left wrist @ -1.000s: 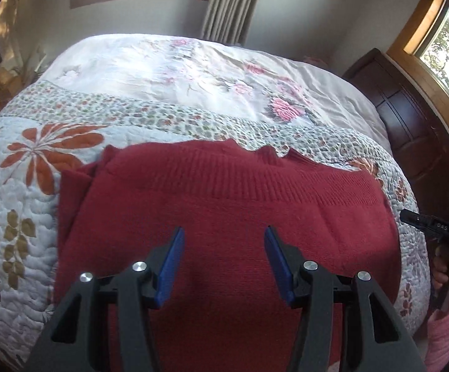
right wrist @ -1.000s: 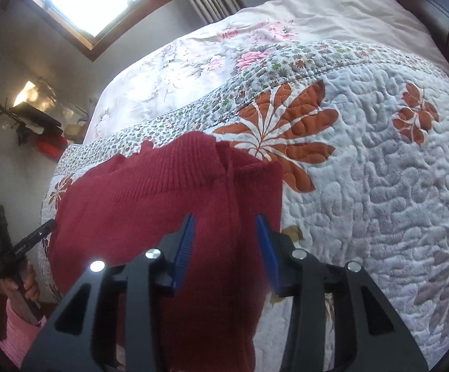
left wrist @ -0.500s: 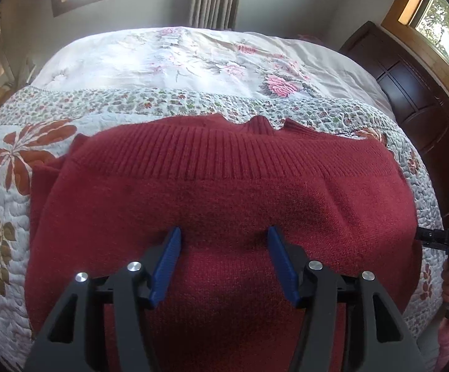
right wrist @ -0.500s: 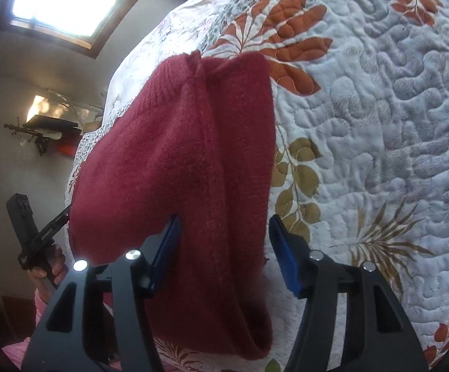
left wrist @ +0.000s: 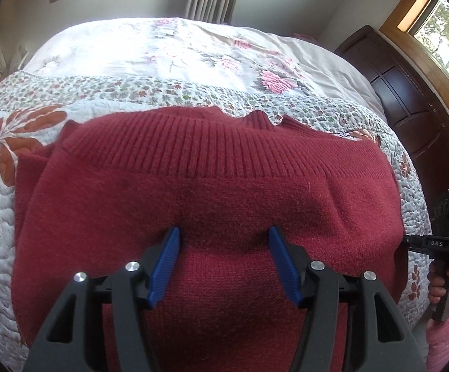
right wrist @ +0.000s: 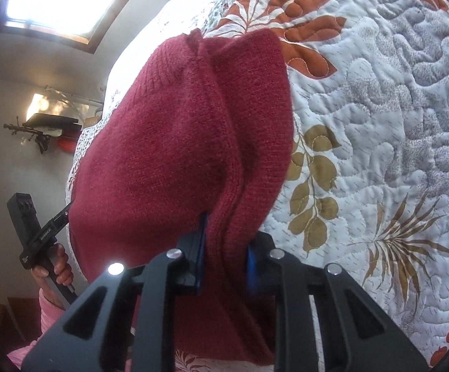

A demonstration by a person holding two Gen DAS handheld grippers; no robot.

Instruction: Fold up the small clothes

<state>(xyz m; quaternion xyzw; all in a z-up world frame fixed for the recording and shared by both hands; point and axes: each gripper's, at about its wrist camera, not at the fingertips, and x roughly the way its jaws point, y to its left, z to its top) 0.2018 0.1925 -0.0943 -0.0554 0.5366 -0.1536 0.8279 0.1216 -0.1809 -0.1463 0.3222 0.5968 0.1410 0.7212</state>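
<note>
Red knit sweater [left wrist: 212,186] lay folded on the quilt [right wrist: 379,108]. My right gripper [right wrist: 226,263] pinched its edge; my left gripper [left wrist: 224,260] hung spread wide above it.

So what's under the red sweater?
The red sweater lies on a flowery quilt, which shows all around it. Whatever is directly beneath stays hidden. The right claw pinches its edge.

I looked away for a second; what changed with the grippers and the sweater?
The right hand-held gripper moved in along the red sweater and closed on its side edge. The left hand-held gripper stayed open over the sweater, which still lies on the quilt.
</note>
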